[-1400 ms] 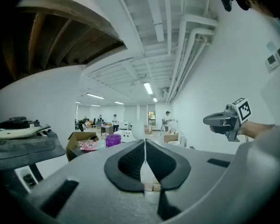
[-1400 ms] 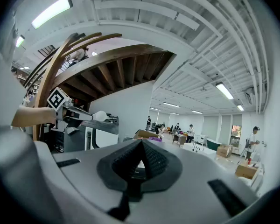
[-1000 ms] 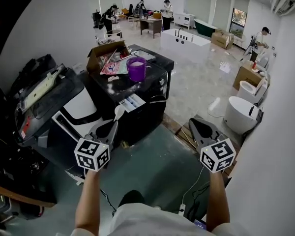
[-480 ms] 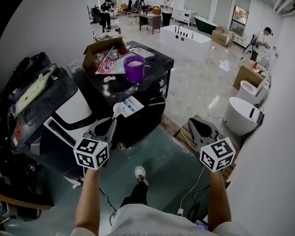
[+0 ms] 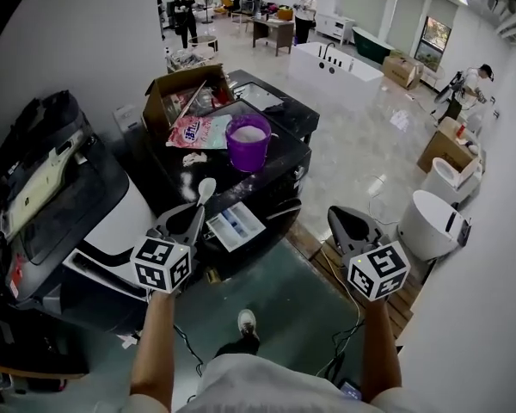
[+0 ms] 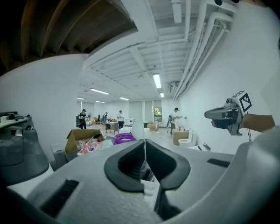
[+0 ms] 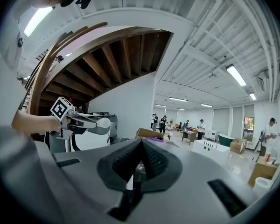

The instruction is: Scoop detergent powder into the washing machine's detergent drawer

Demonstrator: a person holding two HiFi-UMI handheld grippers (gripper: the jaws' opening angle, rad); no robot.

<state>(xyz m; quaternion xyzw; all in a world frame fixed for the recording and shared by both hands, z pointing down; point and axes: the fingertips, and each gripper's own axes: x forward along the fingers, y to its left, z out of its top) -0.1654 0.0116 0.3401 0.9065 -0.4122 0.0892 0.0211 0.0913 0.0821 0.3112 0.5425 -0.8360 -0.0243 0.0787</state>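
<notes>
The left gripper (image 5: 192, 216) is clamped shut on the handle of a white spoon (image 5: 205, 188). The bowl sticks out past the jaw tips, roughly level, which suits carrying powder without tipping it. The spoon hangs over the front edge of the black washing machine (image 5: 279, 166), between the purple bucket (image 5: 247, 142) of white powder on the lid and the pulled-out detergent drawer (image 5: 235, 224) just below and to its right. I read this as the run between bucket and drawer. Whether the bowl is loaded is too small to tell, so the direction is a guess.

The right gripper (image 5: 340, 218) is closed on nothing and held well off to the side, clear of the machine. It seems to be parked there to leave the scooping arm room.

The head view alone lays out the whole job: bucket, drawer, a detergent bag (image 5: 192, 132) and a cardboard box (image 5: 174, 93) behind, with spilled powder on the lid. The left gripper view shows what that one cannot: both jaws pressed together on the thin handle, seen edge-on, with the bucket well ahead. The right gripper view gives the spoon from the side, with its rounded bowl jutting past the other gripper's tips. It also confirms that its own jaws meet with nothing between them.
</notes>
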